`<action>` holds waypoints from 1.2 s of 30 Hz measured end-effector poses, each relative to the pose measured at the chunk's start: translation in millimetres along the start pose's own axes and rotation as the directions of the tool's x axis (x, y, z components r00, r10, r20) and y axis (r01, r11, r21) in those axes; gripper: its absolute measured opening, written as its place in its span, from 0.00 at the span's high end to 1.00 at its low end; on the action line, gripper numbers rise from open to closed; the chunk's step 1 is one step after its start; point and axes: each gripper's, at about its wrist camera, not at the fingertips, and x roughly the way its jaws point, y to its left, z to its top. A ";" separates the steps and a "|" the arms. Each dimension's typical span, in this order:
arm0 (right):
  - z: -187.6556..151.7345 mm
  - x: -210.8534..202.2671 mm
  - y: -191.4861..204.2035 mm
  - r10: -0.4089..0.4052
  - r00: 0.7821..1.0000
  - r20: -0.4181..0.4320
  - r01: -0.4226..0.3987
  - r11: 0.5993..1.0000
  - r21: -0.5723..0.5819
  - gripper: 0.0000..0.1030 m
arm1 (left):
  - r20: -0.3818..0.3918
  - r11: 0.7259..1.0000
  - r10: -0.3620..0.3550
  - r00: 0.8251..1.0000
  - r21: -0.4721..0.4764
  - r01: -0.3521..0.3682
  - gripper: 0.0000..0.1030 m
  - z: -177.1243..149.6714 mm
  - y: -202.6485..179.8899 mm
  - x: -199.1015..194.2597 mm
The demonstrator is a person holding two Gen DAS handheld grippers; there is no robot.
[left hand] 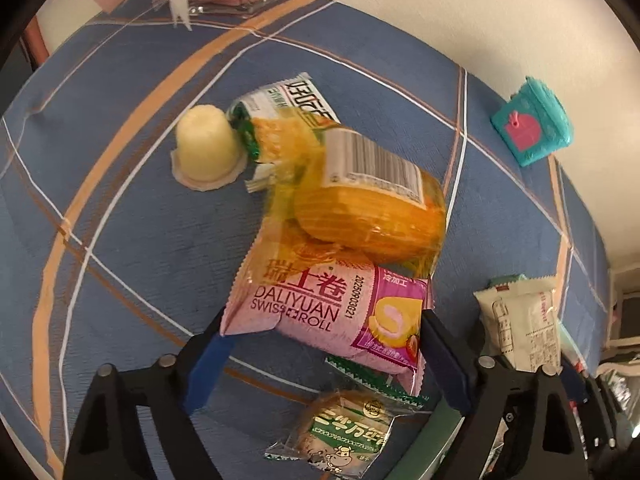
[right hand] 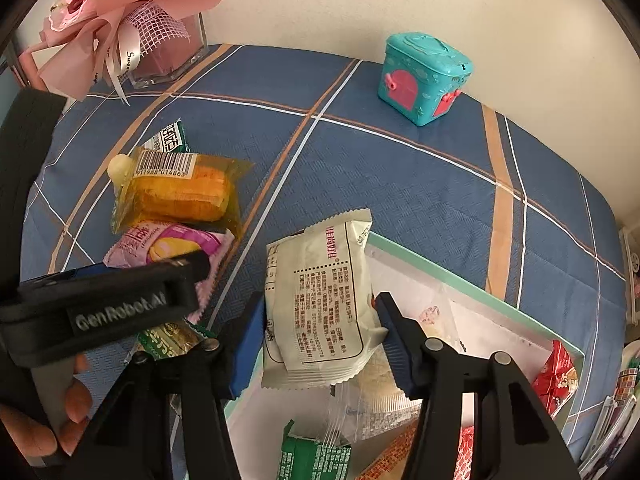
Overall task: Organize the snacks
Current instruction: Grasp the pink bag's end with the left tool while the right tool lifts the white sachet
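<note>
On the blue plaid cloth (right hand: 400, 184) lay one loose pile of five snacks: one pink Swiss roll pack (left hand: 320, 308), one orange cake (left hand: 372, 216), one green-and-white packet (left hand: 288, 116), one jelly cup (left hand: 206, 148) and one green biscuit packet (left hand: 340, 436). The left gripper (left hand: 320, 356) stood spread around the Swiss roll pack's lower end, pads not clearly pressing. The right gripper (right hand: 320, 340) pinched one cream packet (right hand: 320, 304) above the one mint-rimmed box (right hand: 480, 292), which held several more packets.

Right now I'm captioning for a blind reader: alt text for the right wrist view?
The right tongs grip a white packet above a box of snacks; more snacks lie left on a blue cloth.
</note>
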 end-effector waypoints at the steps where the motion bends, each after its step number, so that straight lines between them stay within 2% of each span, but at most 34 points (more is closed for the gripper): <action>1: -0.2 0.1 0.3 0.001 1.000 -0.001 -0.001 1.000 -0.001 0.45 | -0.002 1.000 -0.012 1.000 -0.008 0.012 0.13 0.2 2.8 0.2; 4: -1.6 0.3 2.1 0.002 1.000 -0.007 -0.002 1.000 -0.009 0.45 | 0.005 0.999 -0.041 0.999 -0.018 0.041 0.16 1.7 12.9 -2.1; 8: -3.2 0.2 3.1 0.003 1.000 -0.009 -0.003 1.000 -0.009 0.45 | 0.011 0.996 -0.086 0.996 -0.029 0.087 0.28 5.4 20.3 -9.3; 13: -6.3 -1.2 3.4 0.017 1.000 -0.012 -0.017 1.000 -0.002 0.48 | 0.003 0.991 -0.124 0.992 -0.041 0.124 0.35 -2.4 31.4 -14.2; 14: -7.0 -1.9 3.3 0.019 1.000 -0.013 -0.019 1.000 0.000 0.48 | -0.004 0.989 -0.141 0.990 -0.051 0.141 0.59 -4.8 34.2 -14.6; 18: -9.0 -6.7 4.1 0.026 1.000 -0.010 -0.026 1.000 0.003 0.49 | -0.019 0.980 -0.184 0.983 -0.086 0.182 0.61 -15.0 48.0 -11.7; 24: -13.4 -17.0 5.2 0.026 1.000 -0.001 -0.026 1.000 0.006 0.49 | -0.005 0.976 -0.195 0.981 -0.104 0.194 0.70 -25.5 59.6 -25.2; 36: -31.9 -42.9 7.3 0.061 0.998 0.027 -0.062 0.997 0.044 0.49 | 0.030 0.965 -0.228 0.973 -0.129 0.230 0.77 -47.3 71.1 -60.2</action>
